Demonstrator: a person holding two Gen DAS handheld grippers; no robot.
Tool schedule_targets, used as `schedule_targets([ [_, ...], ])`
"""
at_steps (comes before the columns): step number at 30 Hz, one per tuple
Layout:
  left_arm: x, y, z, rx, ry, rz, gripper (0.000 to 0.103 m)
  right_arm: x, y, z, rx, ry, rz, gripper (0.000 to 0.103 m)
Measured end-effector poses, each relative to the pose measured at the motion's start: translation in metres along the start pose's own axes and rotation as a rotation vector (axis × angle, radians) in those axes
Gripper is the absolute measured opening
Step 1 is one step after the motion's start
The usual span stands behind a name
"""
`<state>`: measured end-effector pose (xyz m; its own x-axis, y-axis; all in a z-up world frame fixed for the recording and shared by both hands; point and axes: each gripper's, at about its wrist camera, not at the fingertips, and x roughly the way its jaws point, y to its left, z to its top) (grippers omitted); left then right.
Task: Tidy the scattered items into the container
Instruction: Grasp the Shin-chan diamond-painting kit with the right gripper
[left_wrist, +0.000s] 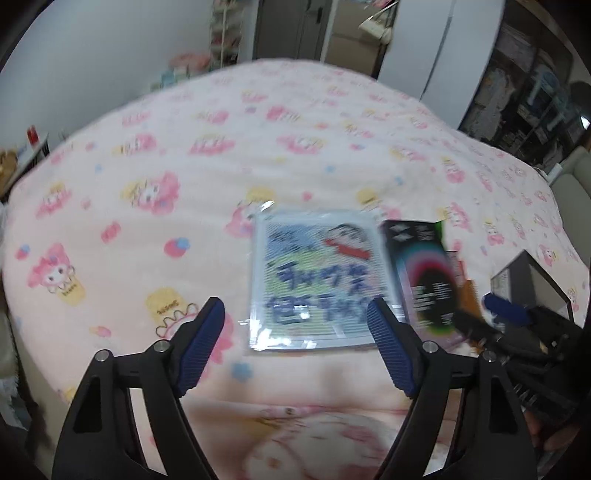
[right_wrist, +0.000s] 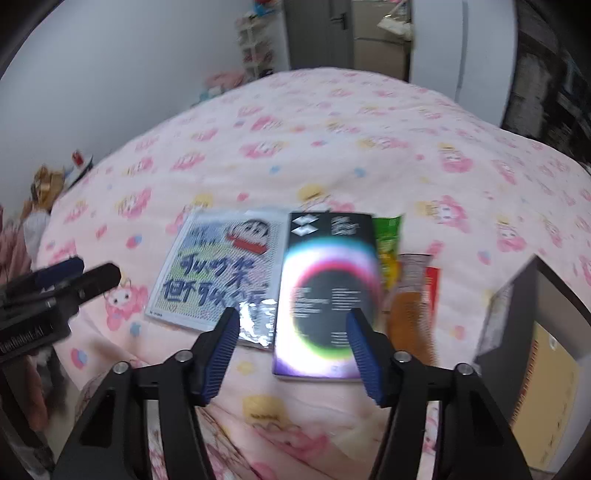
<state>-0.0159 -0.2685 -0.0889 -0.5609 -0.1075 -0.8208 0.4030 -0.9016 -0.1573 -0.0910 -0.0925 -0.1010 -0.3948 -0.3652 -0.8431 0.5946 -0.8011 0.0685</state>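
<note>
Several flat items lie side by side on a pink patterned bedspread (right_wrist: 332, 122). A cartoon picture in a clear sleeve (left_wrist: 317, 280) (right_wrist: 218, 269) lies leftmost. A black box with a rainbow ring (right_wrist: 325, 295) (left_wrist: 424, 273) lies next to it. A green packet (right_wrist: 388, 240) and an orange packet (right_wrist: 410, 306) lie to its right. A dark open box (right_wrist: 532, 332) (left_wrist: 532, 284) sits at the right. My left gripper (left_wrist: 295, 314) is open just before the picture. My right gripper (right_wrist: 291, 325) is open before the black box. Both are empty.
The bedspread (left_wrist: 221, 147) stretches far back and left. A white wall, a doorway and shelves stand beyond the bed. A bedside surface with small objects (right_wrist: 55, 177) is at the far left. The left gripper shows in the right wrist view (right_wrist: 66, 280).
</note>
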Motion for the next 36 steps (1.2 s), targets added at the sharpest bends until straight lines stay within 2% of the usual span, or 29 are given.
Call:
schedule_targets([
  [1,0.011,0.008,0.001,-0.009,0.018,0.008,0.063,0.012,0.01,0.003,-0.028,0.026,0.013,0.036],
  [2,0.022,0.015,0.002,-0.014,0.044,0.017,0.059,0.023,0.019,0.007,-0.047,0.048,0.025,0.032],
  [4,0.039,0.026,0.004,-0.019,0.086,0.028,0.053,0.037,0.024,0.012,-0.055,0.071,0.045,0.03],
  [8,0.066,0.044,0.005,-0.063,0.141,-0.04,0.053,0.067,0.017,0.018,-0.026,0.144,0.111,0.03],
  [13,0.099,0.045,0.004,-0.052,0.219,-0.093,0.054,0.083,0.002,0.016,0.034,0.178,0.097,0.03],
  [14,0.104,0.045,0.004,-0.06,0.233,-0.107,0.056,0.085,-0.002,0.015,0.045,0.177,0.088,0.03],
  [16,0.116,0.046,0.003,-0.096,0.277,-0.105,0.069,0.089,-0.005,0.013,0.061,0.169,0.077,0.03],
  [18,0.123,0.044,0.002,-0.145,0.311,-0.104,0.071,0.095,0.004,0.012,0.007,0.174,0.049,0.03],
  [20,0.125,0.037,0.004,-0.118,0.314,-0.114,0.071,0.095,0.006,0.013,-0.016,0.162,0.039,0.031],
  [21,0.125,0.035,0.005,-0.107,0.312,-0.118,0.065,0.097,0.004,0.016,0.002,0.163,0.051,0.031],
  [22,0.125,0.033,0.006,-0.099,0.309,-0.136,0.052,0.098,0.0,0.02,0.029,0.165,0.066,0.031],
  [24,0.124,0.034,0.008,-0.095,0.297,-0.141,0.046,0.101,-0.009,0.03,0.099,0.178,0.109,0.031],
  [28,0.112,0.045,0.009,-0.152,0.283,-0.206,0.027,0.102,-0.008,0.03,0.124,0.192,0.223,0.031],
  [30,0.101,0.05,0.003,-0.189,0.285,-0.22,0.024,0.105,-0.002,0.025,0.128,0.185,0.24,0.034],
  [32,0.09,0.044,-0.007,-0.162,0.277,-0.186,0.023,0.105,0.012,0.024,0.086,0.173,0.246,0.034],
  [34,0.08,0.044,-0.018,-0.128,0.272,-0.147,0.013,0.104,0.025,0.018,0.072,0.181,0.341,0.034],
  [35,0.076,0.046,-0.022,-0.125,0.27,-0.143,0.012,0.102,0.031,0.018,0.072,0.2,0.406,0.034],
  [36,0.073,0.05,-0.024,-0.131,0.268,-0.154,0.012,0.101,0.038,0.018,0.061,0.207,0.416,0.034],
])
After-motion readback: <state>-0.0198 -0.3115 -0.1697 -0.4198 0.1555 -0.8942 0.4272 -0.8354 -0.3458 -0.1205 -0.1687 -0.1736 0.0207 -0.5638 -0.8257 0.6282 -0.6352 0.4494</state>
